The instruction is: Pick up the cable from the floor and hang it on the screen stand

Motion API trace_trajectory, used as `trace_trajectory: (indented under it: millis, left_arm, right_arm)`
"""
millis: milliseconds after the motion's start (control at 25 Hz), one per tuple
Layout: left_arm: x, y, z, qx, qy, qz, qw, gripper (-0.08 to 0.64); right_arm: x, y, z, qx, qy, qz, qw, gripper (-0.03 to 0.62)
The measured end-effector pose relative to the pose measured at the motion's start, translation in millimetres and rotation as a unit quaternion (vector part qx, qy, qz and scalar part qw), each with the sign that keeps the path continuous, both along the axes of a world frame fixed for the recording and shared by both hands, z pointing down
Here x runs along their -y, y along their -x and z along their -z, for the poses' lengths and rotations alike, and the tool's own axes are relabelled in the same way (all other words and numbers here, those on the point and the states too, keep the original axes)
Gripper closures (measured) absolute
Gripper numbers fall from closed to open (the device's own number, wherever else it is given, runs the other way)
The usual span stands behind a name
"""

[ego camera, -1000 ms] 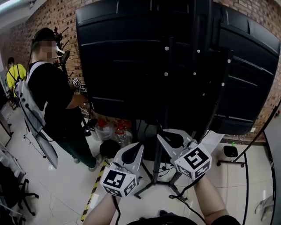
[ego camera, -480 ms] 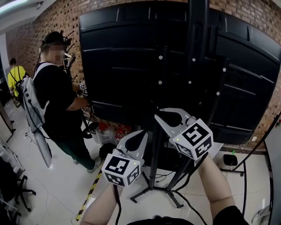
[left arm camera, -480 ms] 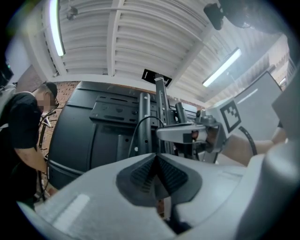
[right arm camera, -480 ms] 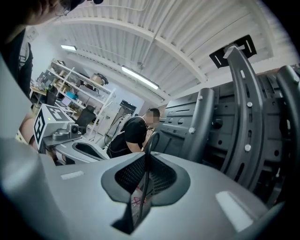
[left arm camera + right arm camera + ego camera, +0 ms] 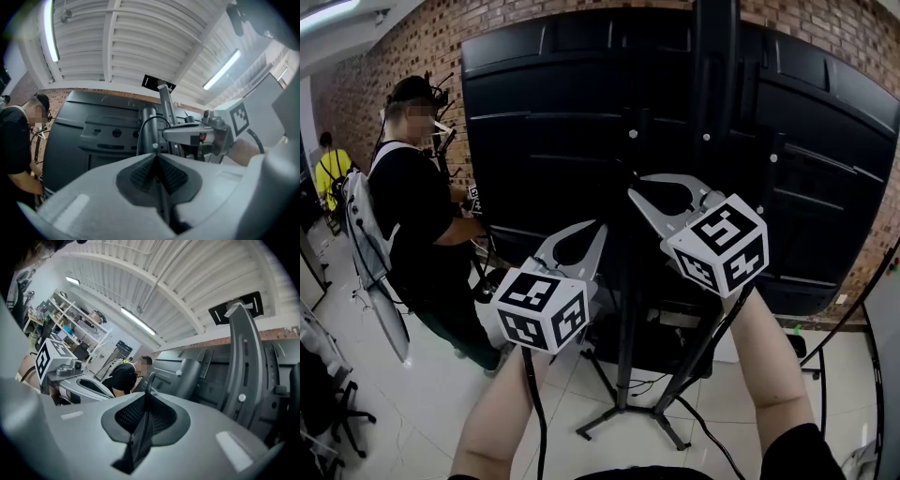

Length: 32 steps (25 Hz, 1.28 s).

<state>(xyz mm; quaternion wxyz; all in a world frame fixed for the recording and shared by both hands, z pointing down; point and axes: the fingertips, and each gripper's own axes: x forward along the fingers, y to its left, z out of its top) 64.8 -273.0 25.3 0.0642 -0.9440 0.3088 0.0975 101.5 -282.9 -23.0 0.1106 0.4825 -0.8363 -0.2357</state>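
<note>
Head view: the screen stand [image 5: 715, 94] post is seen at 1 o'clock of the right gripper [image 5: 635, 194], the nearer one. Left gripper view: the cable [image 5: 146, 119] is pinched between the left gripper [image 5: 156, 156] fingers [image 5: 140, 176], arching toward 12 o'clock. Right gripper view: it is pinched likewise.

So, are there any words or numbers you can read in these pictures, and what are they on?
No words or numbers can be read.
Left marker cube and right marker cube: only black-and-white square patterns, not letters.
Back of the screen: no label shows.
</note>
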Motion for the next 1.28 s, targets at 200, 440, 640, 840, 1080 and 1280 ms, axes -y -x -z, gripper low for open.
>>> trace_trajectory:
  millis: [200, 440, 640, 840, 1080, 1280]
  left_arm:
    - [7, -11, 13, -0.010, -0.002, -0.009, 0.9999, 0.556]
    - [22, -19, 33, -0.016, -0.007, -0.020, 0.9996, 0.555]
    - [36, -24, 56, -0.015, -0.021, -0.017, 0.9995, 0.556]
    - [44, -32, 71, -0.004, -0.029, -0.020, 0.9994, 0.555]
    - [51, -34, 91, -0.018, -0.027, -0.018, 0.9993, 0.555]
    - [59, -41, 88, -0.005, -0.030, -0.004, 0.9995, 0.555]
  right_arm:
    - [8, -8, 21, 0.006, -0.007, -0.007, 1.000, 0.561]
    - [18, -16, 45, 0.010, -0.025, -0.017, 0.999, 0.561]
    - [24, -28, 77, -0.024, -0.068, -0.061, 0.996, 0.561]
    - [29, -37, 102, -0.025, -0.068, -0.077, 0.994, 0.561]
    - [37, -54, 108, -0.008, -0.043, -0.110, 0.993, 0.561]
    - [46, -64, 103, -0.014, -0.012, -0.134, 0.991, 0.561]
